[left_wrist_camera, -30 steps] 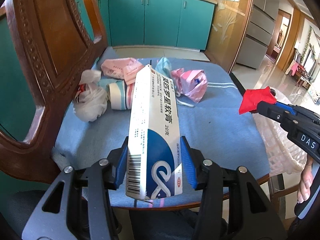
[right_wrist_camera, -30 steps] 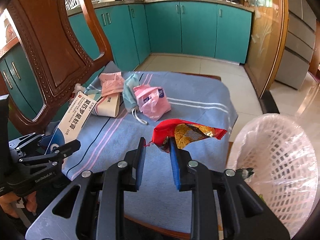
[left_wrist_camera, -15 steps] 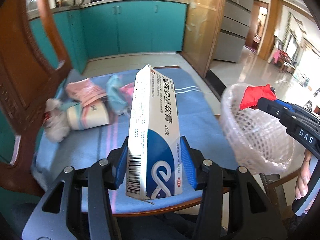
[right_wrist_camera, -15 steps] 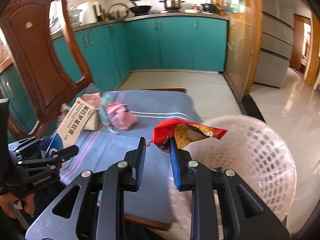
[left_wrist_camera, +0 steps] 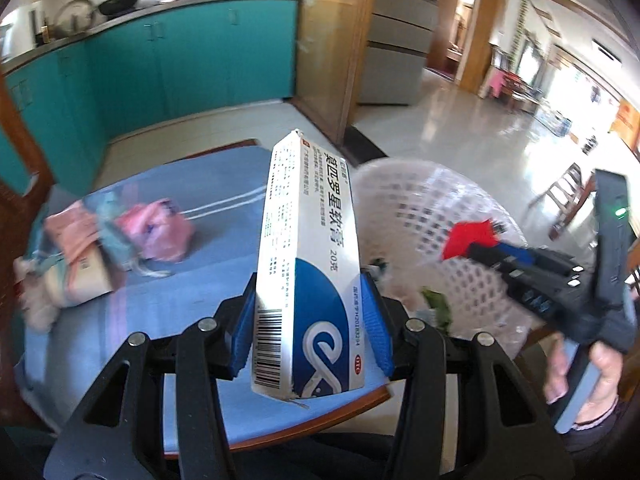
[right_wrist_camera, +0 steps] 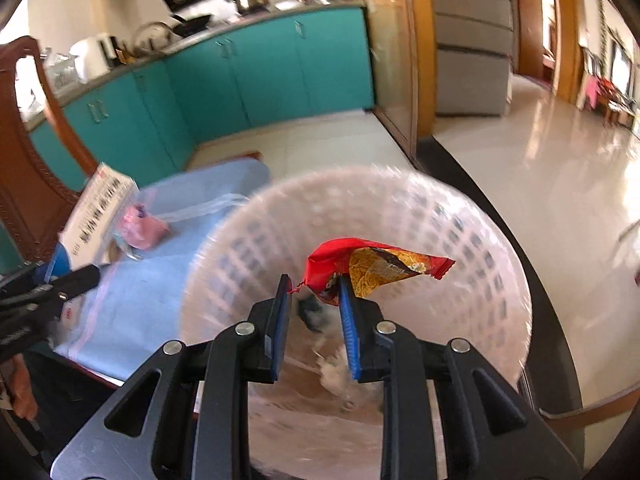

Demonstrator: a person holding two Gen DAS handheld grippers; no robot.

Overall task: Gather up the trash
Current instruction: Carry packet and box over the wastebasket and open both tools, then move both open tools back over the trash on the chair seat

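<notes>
My left gripper (left_wrist_camera: 310, 320) is shut on a white and blue ointment box (left_wrist_camera: 308, 264), held upright above the blue-clothed chair seat (left_wrist_camera: 208, 280). The box also shows in the right wrist view (right_wrist_camera: 96, 216). My right gripper (right_wrist_camera: 314, 300) is over the white mesh trash basket (right_wrist_camera: 480, 248), and its jaws stand slightly apart. The red snack wrapper (right_wrist_camera: 372, 264) still touches the right finger. In the left wrist view the wrapper (left_wrist_camera: 470, 236) and right gripper (left_wrist_camera: 472, 246) hang over the basket (left_wrist_camera: 408, 208).
Several crumpled pink and white scraps (left_wrist_camera: 156, 232) and a paper cup (left_wrist_camera: 80, 280) lie at the seat's left. The wooden chair back (right_wrist_camera: 28, 152) stands on the left. Teal cabinets (right_wrist_camera: 256, 76) are behind. Some trash lies in the basket bottom (right_wrist_camera: 336, 372).
Both grippers have swung right from the chair seat toward the basket. The right gripper is now over the basket, and its jaws have parted around the red wrapper.
</notes>
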